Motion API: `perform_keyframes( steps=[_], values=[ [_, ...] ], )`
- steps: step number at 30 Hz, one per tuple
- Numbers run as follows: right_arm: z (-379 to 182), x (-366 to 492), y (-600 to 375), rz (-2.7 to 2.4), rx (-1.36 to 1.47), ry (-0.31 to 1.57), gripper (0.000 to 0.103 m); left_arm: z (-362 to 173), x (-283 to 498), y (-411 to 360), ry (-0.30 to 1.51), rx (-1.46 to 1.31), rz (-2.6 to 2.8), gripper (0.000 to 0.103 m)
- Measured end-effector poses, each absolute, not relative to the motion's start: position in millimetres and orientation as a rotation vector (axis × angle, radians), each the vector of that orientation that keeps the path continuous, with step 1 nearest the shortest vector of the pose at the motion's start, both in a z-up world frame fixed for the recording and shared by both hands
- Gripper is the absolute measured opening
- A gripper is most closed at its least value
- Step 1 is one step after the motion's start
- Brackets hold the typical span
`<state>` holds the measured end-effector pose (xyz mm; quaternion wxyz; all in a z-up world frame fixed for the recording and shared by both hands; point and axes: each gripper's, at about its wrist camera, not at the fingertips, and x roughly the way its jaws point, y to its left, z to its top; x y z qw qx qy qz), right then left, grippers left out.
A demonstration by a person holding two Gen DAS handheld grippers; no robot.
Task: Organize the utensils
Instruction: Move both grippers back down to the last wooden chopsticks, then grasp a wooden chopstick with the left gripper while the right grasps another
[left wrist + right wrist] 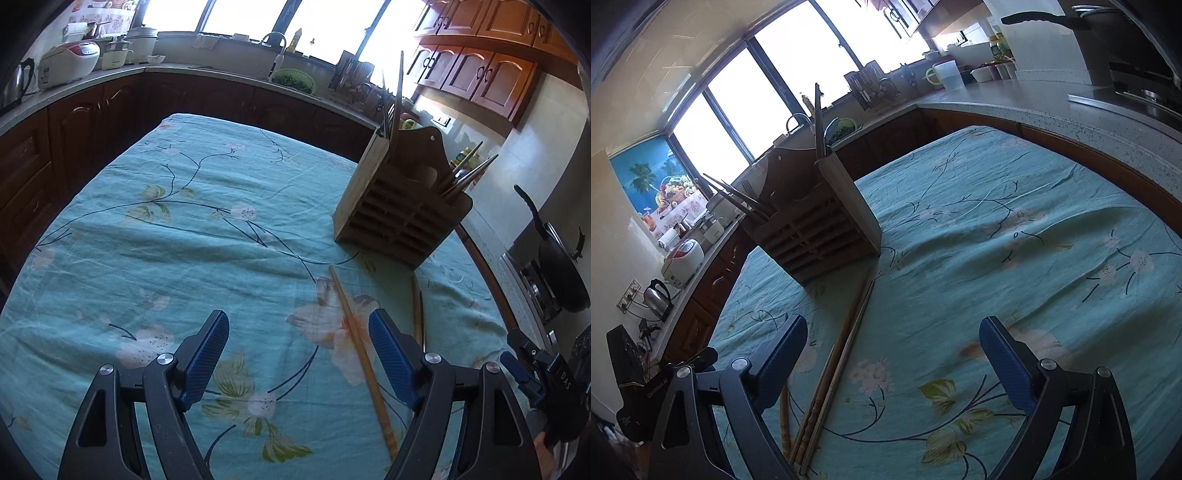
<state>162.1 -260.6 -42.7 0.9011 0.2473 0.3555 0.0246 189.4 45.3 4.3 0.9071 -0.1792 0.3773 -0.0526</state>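
Kitchen scene, two wrist views. A worktop draped in a teal floral cloth (207,236) fills the foreground; dark branches, pale blossoms and green leaves are printed on it, and the fabric lies in shallow wrinkles.

A slatted wooden utensil holder (399,206) stands upright near the cloth's far right edge in the left view. Several chopsticks (393,99) rise from its rear compartment, and more lean outward from the compartment at its other end.

Loose bamboo chopsticks (834,373) lie flat on the cloth in front of the holder, running lengthwise towards the cameras; in the right view a pair lies side by side with a further one just beside it.

Left claw (299,354): blue-padded jaws stand wide apart, gripping nothing; one chopstick (360,350) lies on the cloth between them, close to the right-hand pad.

Right claw (894,358): jaws likewise wide apart and empty, the loose chopsticks passing just inside its left-hand pad.

Room: dark wooden base cabinets under a pale speckled counter (1052,107) wrap around the worktop, with bright windows behind. A rice cooker (68,62), a metal kettle (657,299), a sink tap (275,40), a green colander (293,79) and a black pan (561,258) are visible.

Legible writing: "DAS" on the other claw's body at the left view's right margin.
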Motion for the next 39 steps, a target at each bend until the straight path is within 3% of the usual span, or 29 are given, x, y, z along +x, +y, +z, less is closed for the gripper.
perform_keyframes(
  steps=[5,7,9,13,18,29,34,37,39],
  values=[
    [-40,170,-252,0.069,0.473,0.751,0.094,-1,205,33,0.817,-0.328,-0.122,0.077],
    [-39,176,-248,0.077,0.457,0.761,0.089,-3,211,27,0.834,-0.308,-0.123,0.076],
    [-39,184,-245,0.091,0.453,0.779,0.073,-4,219,23,0.848,-0.296,-0.135,0.076],
    [-39,205,-235,0.118,0.421,0.811,0.059,-4,237,14,0.87,-0.265,-0.144,0.074],
    [-45,236,-216,0.174,0.372,0.863,0.042,-13,267,0,0.917,-0.222,-0.163,0.061],
    [-83,293,-194,0.182,0.294,0.991,0.026,-41,320,-18,0.985,-0.161,-0.183,0.039],
    [-87,303,-187,0.162,0.224,0.998,0.024,-46,329,-36,0.971,-0.058,-0.191,0.038],
    [-88,304,-177,0.151,0.145,0.996,0.024,-49,329,-47,0.945,0.031,-0.176,0.028],
    [-88,305,-173,0.138,0.101,0.995,0.016,-50,329,-51,0.935,0.051,-0.185,0.022]
  ],
)
